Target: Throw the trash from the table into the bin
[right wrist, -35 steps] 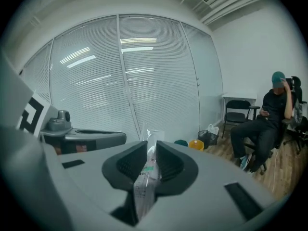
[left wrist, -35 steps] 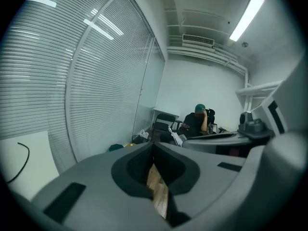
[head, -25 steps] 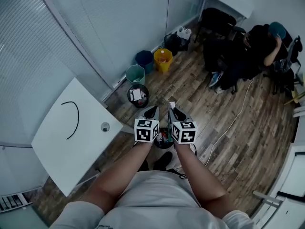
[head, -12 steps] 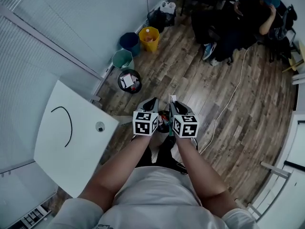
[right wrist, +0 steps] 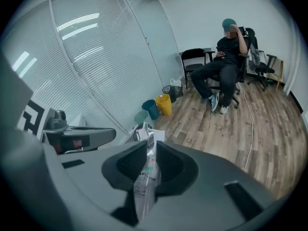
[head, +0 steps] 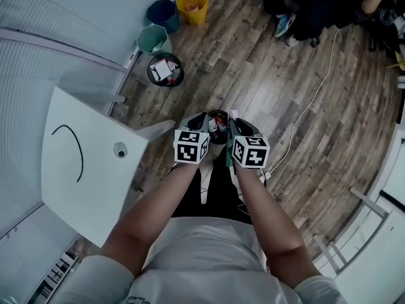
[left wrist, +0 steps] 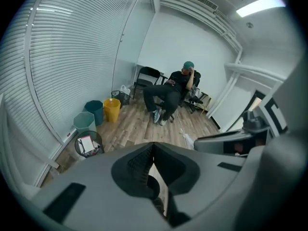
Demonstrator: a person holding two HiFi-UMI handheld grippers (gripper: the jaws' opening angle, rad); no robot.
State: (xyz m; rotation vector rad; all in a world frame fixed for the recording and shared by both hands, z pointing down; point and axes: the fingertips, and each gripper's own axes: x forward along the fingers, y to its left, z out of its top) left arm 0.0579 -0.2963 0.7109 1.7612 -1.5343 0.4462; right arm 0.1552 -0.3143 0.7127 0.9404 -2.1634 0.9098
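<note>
- Right tongs [right wrist: 151,147] clamped on a clear plastic wrapper [right wrist: 144,186], its long axis running along the jaws; left tongs [left wrist: 153,146] pressed together, nothing between them.
- White desk [head: 76,195] lies off to the left; the wrapper is well clear of it.
- Black mesh bin [head: 166,69] (paper inside) stands ahead and leftward on the floor, likely nearer the left hand, though the right carries the load.

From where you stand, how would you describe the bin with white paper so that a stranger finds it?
Along the blind-covered glass wall, a row of bins stands on the wooden floor. The black bin is at the end nearest the white table. Unlike the teal bin, blue bin and yellow bin, it holds white paper.
</note>
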